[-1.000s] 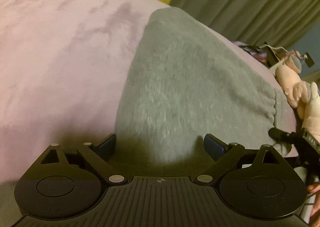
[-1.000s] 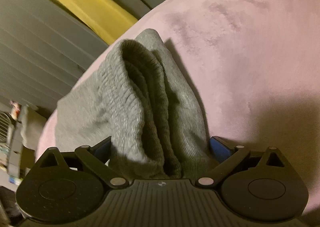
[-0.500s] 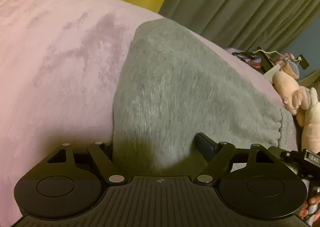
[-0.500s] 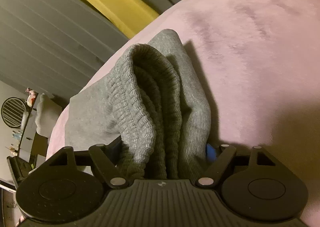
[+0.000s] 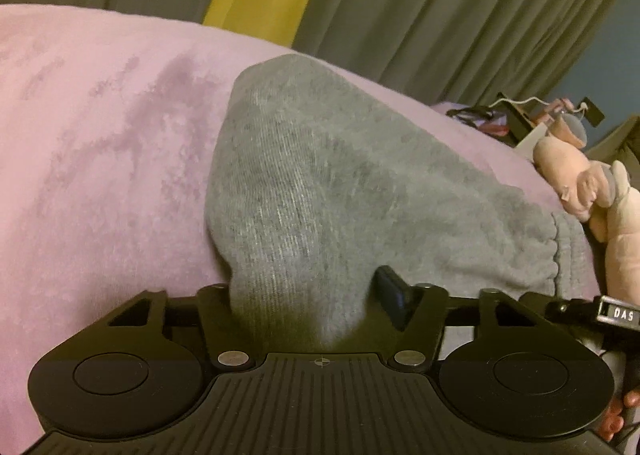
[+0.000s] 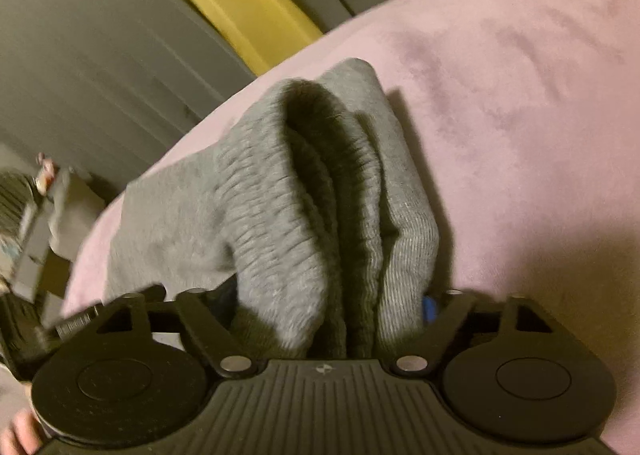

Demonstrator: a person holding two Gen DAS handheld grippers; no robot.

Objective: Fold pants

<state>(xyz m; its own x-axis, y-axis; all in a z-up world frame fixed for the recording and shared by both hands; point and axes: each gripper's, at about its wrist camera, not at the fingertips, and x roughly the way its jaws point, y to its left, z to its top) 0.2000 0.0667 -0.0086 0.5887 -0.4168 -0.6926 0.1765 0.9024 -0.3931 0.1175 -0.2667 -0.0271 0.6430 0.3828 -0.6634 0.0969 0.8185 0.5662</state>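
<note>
Both closing on grey pants point(image 5: 320, 183) lying on pink blanket point(image 5: 100, 159): left gripper point(image 5: 308, 295) around bunched cloth, right gripper point(image 6: 332, 303) squeezing ribbed waistband folds.

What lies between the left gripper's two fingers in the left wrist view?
A bunched fold of the grey pants fills the closing left gripper, above the pink blanket; the left wrist view shows it.

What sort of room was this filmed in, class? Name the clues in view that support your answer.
Most likely a bedroom. The gray pants lie on a wide, soft pink plush blanket, like a bed cover; long gray curtains hang behind it, and a pink stuffed toy sits at its edge.
</note>
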